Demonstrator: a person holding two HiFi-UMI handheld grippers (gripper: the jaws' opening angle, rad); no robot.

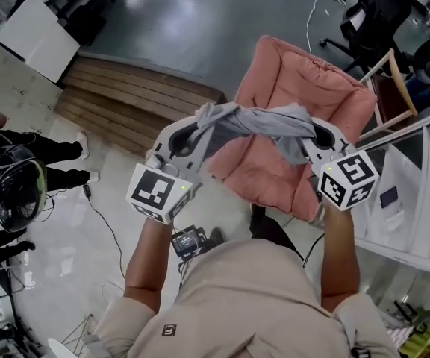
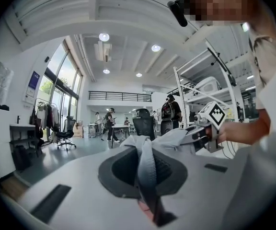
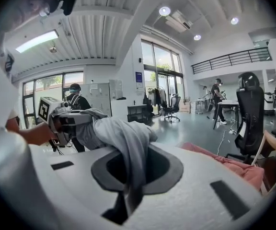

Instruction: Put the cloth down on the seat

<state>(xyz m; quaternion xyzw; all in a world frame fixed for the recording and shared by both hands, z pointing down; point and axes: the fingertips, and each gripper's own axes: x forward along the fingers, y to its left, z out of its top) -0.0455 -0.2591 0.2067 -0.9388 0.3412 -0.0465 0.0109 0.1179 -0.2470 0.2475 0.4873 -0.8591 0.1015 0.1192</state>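
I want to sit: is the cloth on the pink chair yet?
No, the left gripper and right gripper hold the cloth up above the seat.

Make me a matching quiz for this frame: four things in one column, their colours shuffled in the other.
Things:
1 cloth
2 seat
3 wooden steps
4 office chair

Colours:
a brown
b black
c grey
d pink

Pairs: 1-c; 2-d; 3-a; 4-b
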